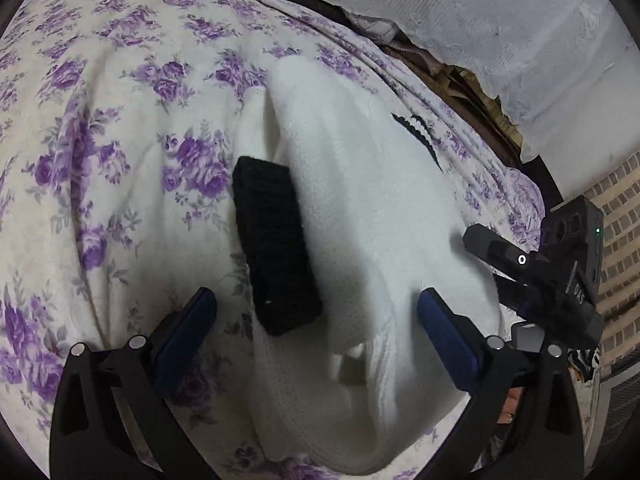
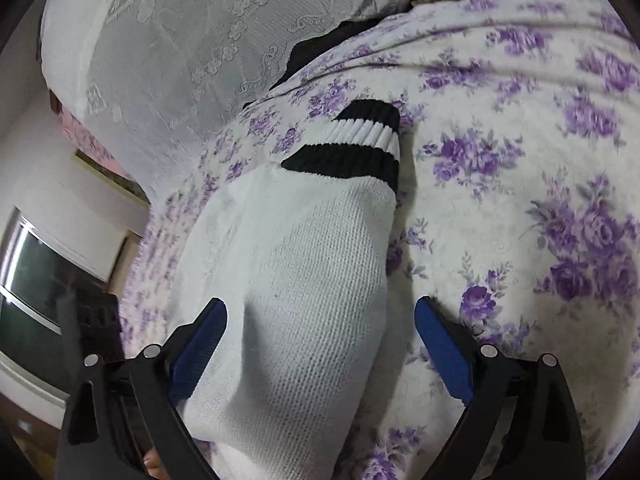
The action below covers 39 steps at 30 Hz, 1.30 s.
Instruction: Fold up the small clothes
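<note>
A bed covered with a cream bedspread (image 1: pixel 120 128) printed with purple roses fills most of both views. In the left wrist view a white embossed wall covering (image 1: pixel 500 20) runs from twelve to two o'clock, with a strip of dark clutter between it and the bed's edge, and brick-patterned tiling (image 1: pixel 620 216) shows at three o'clock. In the right wrist view a white lace curtain (image 2: pixel 180 48) hangs at eleven o'clock and a dark window (image 2: pixel 36 280) sits at nine o'clock.

The left gripper (image 1: pixel 316 320) points down at the bed from six o'clock, its blue-padded fingers (image 1: pixel 188 328) standing wide apart with nothing pressed between them. At four o'clock in that same view the right gripper (image 1: pixel 520 264) comes in from the side as a black body. In its own view the right gripper (image 2: pixel 320 328) also tilts down at the bed, jaws spread wide and not clamped on anything.

The white sweater (image 1: pixel 360 208) lies crumpled on the bedspread, running from centre to six o'clock between the left gripper's fingers. A black ribbed cuff (image 1: pixel 276 248) rests across it just left of centre. In the right wrist view a white waffle-knit sleeve (image 2: pixel 304 272) lies between the open fingers without being gripped, ending at twelve o'clock in a striped cuff (image 2: pixel 352 148) of black and white bands.
</note>
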{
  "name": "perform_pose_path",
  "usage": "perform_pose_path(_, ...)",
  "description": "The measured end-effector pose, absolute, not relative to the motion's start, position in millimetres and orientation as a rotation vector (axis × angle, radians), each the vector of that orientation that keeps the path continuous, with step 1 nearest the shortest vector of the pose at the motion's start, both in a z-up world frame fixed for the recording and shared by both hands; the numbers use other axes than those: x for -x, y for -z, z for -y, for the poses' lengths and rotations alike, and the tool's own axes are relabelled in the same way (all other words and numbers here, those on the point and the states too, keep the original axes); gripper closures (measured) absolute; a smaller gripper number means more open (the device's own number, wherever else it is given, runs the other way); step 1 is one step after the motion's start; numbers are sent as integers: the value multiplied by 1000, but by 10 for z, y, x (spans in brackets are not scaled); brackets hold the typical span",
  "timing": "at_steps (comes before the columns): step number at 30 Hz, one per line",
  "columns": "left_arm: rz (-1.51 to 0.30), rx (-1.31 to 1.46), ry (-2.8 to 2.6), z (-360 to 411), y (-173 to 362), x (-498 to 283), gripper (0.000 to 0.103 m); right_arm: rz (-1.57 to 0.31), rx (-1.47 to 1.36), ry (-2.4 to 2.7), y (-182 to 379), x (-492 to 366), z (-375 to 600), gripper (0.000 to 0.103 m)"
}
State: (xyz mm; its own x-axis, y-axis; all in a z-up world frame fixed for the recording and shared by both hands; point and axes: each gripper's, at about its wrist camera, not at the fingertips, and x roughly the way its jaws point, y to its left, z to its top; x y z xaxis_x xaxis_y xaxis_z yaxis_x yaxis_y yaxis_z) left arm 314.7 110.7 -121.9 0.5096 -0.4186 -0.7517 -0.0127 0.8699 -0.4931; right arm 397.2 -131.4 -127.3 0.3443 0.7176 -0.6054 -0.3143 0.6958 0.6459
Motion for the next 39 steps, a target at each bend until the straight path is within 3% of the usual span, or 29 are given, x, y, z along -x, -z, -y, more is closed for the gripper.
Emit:
perform_pose_path(7,-990,505,288,-1052,1252,-3280,5,-983,-483,-781,1312,-4017,1225,9)
perform_pose_path(15,-944,447,273,-905,1203,-3300,9,-975,-501,-820,1361,-4008,1307,31)
perform_pose_path(19,-942,476,223,-933,1274,-3313,4,-976,-472,-830,1371,-3979,1298,29)
perform_pose_path(24,-929,500,198,-952,1288,-3301,4,-973,-442,-841,1360,-3969,1229,20)
perform_pose_path(29,-890,485,198,-952,1233,-3252,24,-967,-392,-826,1341,-4004,1116,16)
perform_pose_path(31,-882,472,190,-947,1222,-3231,27,-961,-366,-819,1332,-4005,1079,18)
perform_pose_path(33,-882,471,185,-942,1224,-3228,27,-953,-361,-801,1330,-3997,1095,27)
perform_pose_path(39,-905,503,185,-968,1276,-3267,22,-948,-344,-790,1334,-3980,1092,26)
